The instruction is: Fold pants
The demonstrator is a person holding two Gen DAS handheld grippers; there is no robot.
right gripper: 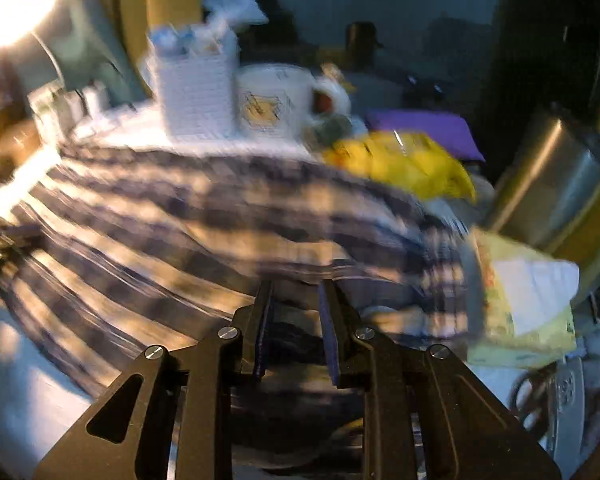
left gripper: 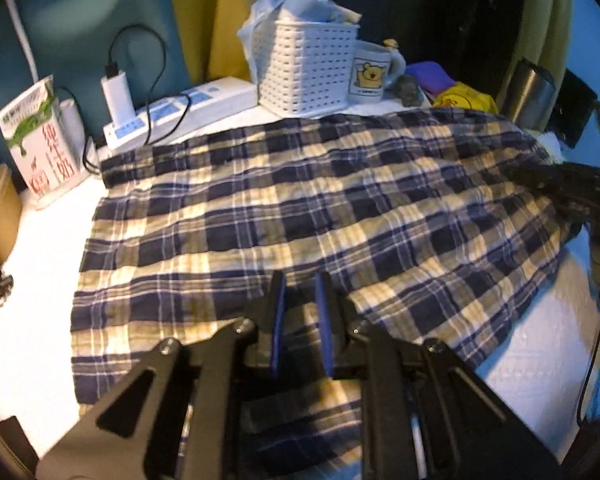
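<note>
Blue, white and cream plaid pants (left gripper: 300, 184) lie spread across a white table (left gripper: 32, 320). My left gripper (left gripper: 301, 284) sits at their near edge with its blue pads narrowly apart and a raised fold of the fabric pinched between them. More plaid cloth hangs below it. At the right edge of the left wrist view, the right tool's black frame (left gripper: 572, 188) rests on the pants' right end. The right wrist view is blurred by motion. There the pants (right gripper: 180, 216) rise to my right gripper (right gripper: 296, 288), whose pads are closed on bunched dark cloth.
Along the back stand a white slotted basket (left gripper: 308, 68), a bear mug (left gripper: 372, 76), a power strip (left gripper: 180, 112) with a charger and a carton (left gripper: 40, 140). A yellow bag (right gripper: 404, 160), a steel flask (right gripper: 548, 184) and a yellow-white packet (right gripper: 528, 304) crowd the right side.
</note>
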